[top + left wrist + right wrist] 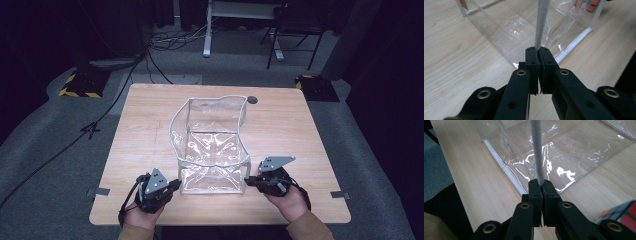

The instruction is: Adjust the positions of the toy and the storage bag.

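Note:
A clear plastic bag (210,145) with white edging stands open on the wooden table (140,125), its near side facing me. My left gripper (175,184) is shut on the edging at the bag's near left corner. In the left gripper view the white edging strip (541,22) rises straight out of the closed left gripper (538,51). My right gripper (248,181) is shut on the near right corner. There the edging strip (536,147) comes up from the closed right gripper (540,182). A red and black puzzle cube (624,213) lies on the table beside the right gripper.
A round cable hole (252,99) sits near the table's far edge, behind the bag. Bare wood lies to the left and right of the bag. Beyond the table are grey floor, loose cables (160,55) and a chair (295,30).

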`<state>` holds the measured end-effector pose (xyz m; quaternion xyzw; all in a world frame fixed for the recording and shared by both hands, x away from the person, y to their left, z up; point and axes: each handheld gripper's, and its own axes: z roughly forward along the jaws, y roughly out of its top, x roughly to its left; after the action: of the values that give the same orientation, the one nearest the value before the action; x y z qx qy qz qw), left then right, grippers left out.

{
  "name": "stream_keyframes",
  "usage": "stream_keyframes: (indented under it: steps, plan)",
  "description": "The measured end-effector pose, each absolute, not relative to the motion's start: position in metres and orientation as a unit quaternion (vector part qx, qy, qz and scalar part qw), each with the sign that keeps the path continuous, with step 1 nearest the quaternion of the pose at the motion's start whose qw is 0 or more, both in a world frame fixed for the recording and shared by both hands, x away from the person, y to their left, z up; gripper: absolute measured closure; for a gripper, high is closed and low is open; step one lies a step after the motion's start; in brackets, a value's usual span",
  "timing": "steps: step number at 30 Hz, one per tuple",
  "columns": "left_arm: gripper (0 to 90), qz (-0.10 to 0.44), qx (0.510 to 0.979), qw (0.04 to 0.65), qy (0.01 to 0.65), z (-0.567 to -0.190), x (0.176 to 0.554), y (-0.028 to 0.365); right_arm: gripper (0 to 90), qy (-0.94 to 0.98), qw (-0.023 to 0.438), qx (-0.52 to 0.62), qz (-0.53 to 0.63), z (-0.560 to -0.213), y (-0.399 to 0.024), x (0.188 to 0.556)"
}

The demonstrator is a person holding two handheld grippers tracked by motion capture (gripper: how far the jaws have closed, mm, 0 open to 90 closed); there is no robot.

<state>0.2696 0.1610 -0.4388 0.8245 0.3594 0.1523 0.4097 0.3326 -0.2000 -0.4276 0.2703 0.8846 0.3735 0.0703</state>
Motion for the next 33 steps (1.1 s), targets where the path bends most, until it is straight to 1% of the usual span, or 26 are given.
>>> stream_keyframes:
  steps: [12, 15, 21, 28, 32, 33]
  plan:
    - [86.6, 0.122, 0.843, 0.413, 0.321, -0.437, 0.251, 0.133, 87.1, 0.881, 0.068, 0.282, 0.374, -0.428, -0.236, 0.297]
    - [86.4, 0.112, 0.849, 0.414, 0.309, -0.437, 0.24, 0.125, 87.1, 0.879, 0.065, 0.287, 0.374, -0.428, -0.247, 0.287]
    - [86.3, 0.104, 0.855, 0.414, 0.296, -0.436, 0.231, 0.12, 87.1, 0.876, 0.053, 0.291, 0.382, -0.429, -0.258, 0.273]
    - [85.7, 0.103, 0.859, 0.409, 0.29, -0.437, 0.225, 0.119, 87.1, 0.877, 0.053, 0.29, 0.38, -0.429, -0.26, 0.265]
    - [78.9, 0.102, 0.859, 0.405, 0.295, -0.439, 0.225, 0.124, 86.2, 0.882, 0.058, 0.282, 0.373, -0.427, -0.26, 0.265]
    - [74.2, 0.099, 0.857, 0.407, 0.3, -0.438, 0.225, 0.127, 82.6, 0.886, 0.065, 0.274, 0.368, -0.427, -0.259, 0.265]
